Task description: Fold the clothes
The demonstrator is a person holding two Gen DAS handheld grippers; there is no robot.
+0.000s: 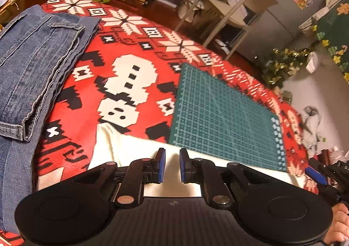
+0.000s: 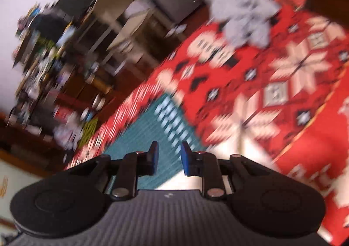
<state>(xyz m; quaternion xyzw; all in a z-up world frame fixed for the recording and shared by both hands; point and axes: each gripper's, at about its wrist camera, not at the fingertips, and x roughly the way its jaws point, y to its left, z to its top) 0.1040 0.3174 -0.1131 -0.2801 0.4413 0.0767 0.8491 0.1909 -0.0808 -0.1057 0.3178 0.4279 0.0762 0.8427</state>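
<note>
White cloth (image 1: 122, 147) beneath parted jaws

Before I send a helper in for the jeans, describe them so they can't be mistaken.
Start from the red patterned tablecloth that covers the table. Along its left side, in the left wrist view, lies a folded stack of blue denim jeans. Unlike the flat green cutting mat and the white cloth nearby, they show stitched seams.
</note>
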